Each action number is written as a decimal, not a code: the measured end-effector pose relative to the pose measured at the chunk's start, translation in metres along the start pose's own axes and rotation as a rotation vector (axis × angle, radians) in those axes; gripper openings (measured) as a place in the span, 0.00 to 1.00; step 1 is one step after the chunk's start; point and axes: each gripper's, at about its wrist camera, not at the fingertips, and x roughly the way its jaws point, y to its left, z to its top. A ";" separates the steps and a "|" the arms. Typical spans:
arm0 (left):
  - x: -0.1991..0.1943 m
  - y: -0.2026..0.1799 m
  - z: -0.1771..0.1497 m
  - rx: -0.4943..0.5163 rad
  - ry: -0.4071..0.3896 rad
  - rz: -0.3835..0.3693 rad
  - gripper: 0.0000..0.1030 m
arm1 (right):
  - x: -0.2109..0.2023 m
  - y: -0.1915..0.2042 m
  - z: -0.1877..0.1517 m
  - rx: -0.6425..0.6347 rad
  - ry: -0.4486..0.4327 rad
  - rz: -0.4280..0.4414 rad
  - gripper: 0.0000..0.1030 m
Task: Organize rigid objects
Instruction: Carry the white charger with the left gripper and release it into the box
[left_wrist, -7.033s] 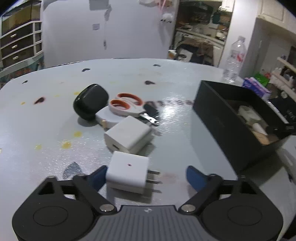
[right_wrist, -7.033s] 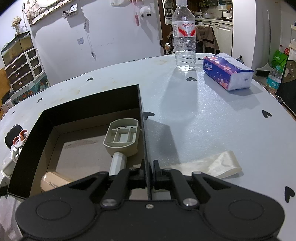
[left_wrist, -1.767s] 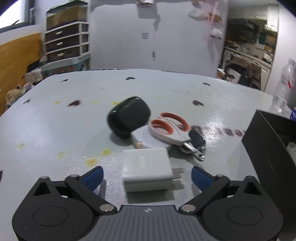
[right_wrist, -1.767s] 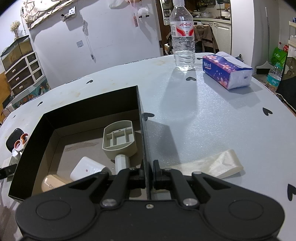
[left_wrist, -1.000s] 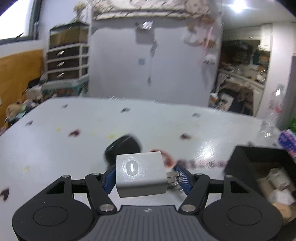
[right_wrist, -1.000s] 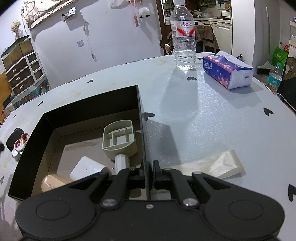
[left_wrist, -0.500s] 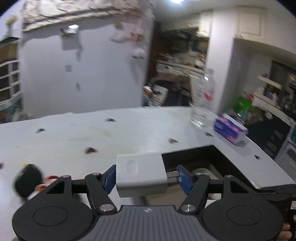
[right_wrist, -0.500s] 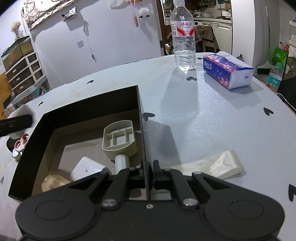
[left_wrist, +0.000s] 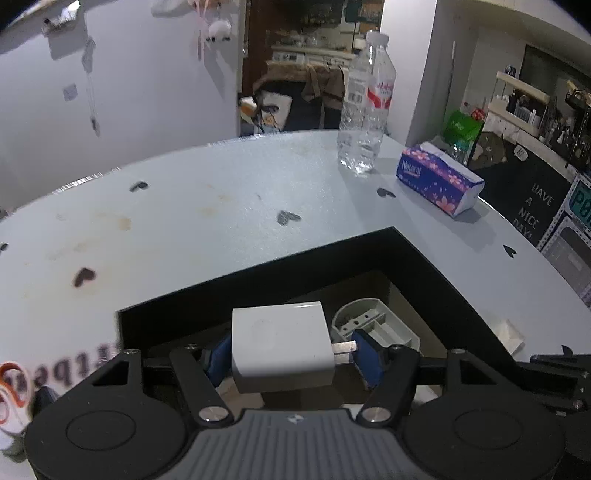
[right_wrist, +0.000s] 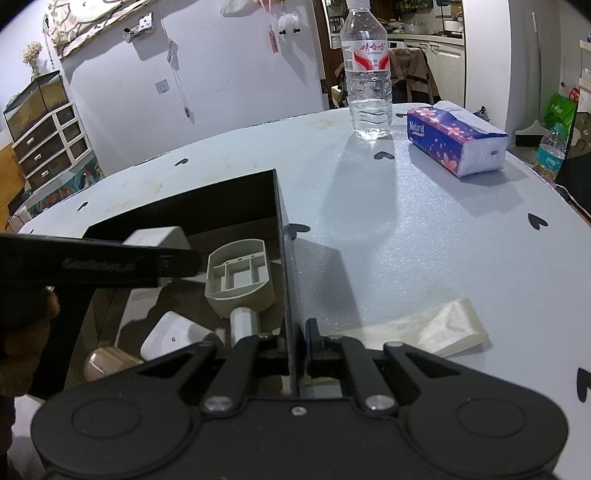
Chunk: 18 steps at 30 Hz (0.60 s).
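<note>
Left wrist view shows the white charger (left_wrist: 280, 345) grasped by the left tool (left_wrist: 290, 356), one blue pad on its body side and one on its metal prongs. It hangs above the open black box (left_wrist: 258, 273), over the inside and not yet on the floor. Inside the box, just beside the charger, lies a grey scoop (right_wrist: 240, 271), and nearer the front wall a second white charger (right_wrist: 173, 336) and a beige case (right_wrist: 105, 363). The right tool (right_wrist: 295, 350) is clenched on the right wall of the box and steadies it on the bench (right_wrist: 406, 229). I judge the step is the placing: the next move needs lowering into the free floor left of the scoop, then releasing.
</note>
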 end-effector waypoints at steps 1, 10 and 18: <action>0.004 -0.001 0.002 -0.002 0.011 -0.004 0.66 | 0.000 0.000 0.000 0.001 0.000 0.002 0.07; 0.018 -0.004 0.007 -0.005 0.069 -0.009 0.83 | 0.000 -0.001 0.000 0.003 0.002 0.006 0.07; 0.003 -0.011 0.004 0.025 0.033 -0.019 0.90 | 0.001 -0.002 0.000 0.009 0.003 0.009 0.07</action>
